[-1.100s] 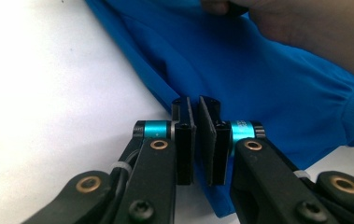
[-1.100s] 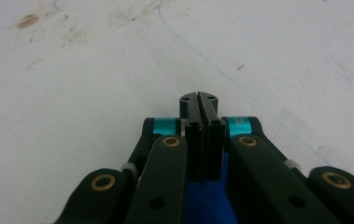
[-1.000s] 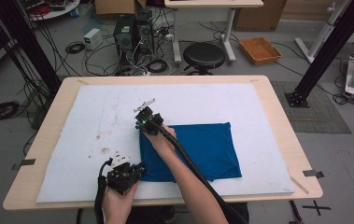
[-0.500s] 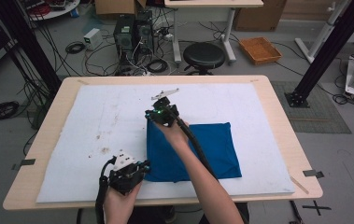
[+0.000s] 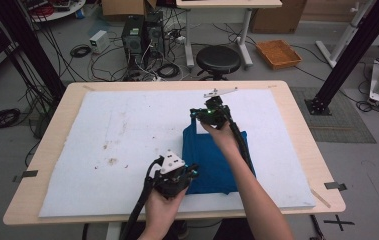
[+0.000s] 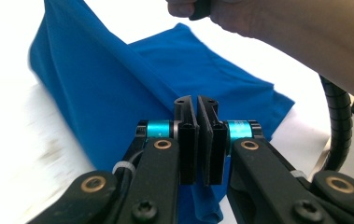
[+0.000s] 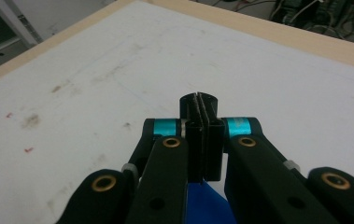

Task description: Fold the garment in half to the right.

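On the white table mat (image 5: 102,145), both grippers' jaws pinch the blue cloth's (image 5: 212,165) edge, left gripper (image 6: 197,103) near, right gripper (image 7: 197,100) far, lifting to fold it.

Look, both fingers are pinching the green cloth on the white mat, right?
Not quite: the cloth is blue, not green, as the high view shows. Both the left gripper and the right gripper are pinching it on the white mat.

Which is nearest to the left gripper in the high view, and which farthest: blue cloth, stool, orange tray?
1. Blue cloth: held in the left gripper, at the table's near edge.
2. Stool: on the floor beyond the table's far edge.
3. Orange tray: on the floor, far right.
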Tool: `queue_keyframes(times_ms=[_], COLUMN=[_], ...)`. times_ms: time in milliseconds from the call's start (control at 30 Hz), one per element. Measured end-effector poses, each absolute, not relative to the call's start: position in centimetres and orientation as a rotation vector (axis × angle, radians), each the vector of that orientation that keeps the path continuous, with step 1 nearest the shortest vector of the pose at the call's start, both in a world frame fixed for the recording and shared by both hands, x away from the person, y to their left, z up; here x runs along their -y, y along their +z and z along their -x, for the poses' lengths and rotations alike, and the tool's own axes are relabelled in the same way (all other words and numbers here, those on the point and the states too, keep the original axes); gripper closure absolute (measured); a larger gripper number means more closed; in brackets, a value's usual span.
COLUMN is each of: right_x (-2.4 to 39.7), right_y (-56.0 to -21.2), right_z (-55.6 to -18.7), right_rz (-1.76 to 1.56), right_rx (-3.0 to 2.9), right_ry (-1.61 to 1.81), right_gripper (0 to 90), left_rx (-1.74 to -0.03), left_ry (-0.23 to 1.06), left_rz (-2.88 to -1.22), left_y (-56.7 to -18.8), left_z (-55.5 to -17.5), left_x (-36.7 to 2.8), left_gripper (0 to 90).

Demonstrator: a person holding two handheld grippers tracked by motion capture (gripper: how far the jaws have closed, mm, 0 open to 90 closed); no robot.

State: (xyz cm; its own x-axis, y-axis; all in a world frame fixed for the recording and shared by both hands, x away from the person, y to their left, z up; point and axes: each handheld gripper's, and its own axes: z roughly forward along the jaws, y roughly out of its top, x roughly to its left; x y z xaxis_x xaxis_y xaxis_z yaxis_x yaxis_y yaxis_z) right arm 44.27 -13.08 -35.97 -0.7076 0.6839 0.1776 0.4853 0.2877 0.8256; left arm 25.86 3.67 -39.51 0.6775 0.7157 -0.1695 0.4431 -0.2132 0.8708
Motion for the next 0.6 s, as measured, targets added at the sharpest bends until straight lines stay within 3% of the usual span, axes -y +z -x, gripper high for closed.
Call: queue_keyframes(times_ms=[600], right_x=[23.9], right_y=[-37.4], right_z=[-44.7], right_rz=[-1.169], right_rx=[-2.301], right_ry=[1.235], right_gripper=[90.0], left_rx=[-0.838], left_ry=[0.183], left_rz=[-1.879], left_y=[-42.0], left_z=[-28.6], left_x=[7.5], left_gripper=[86.8])
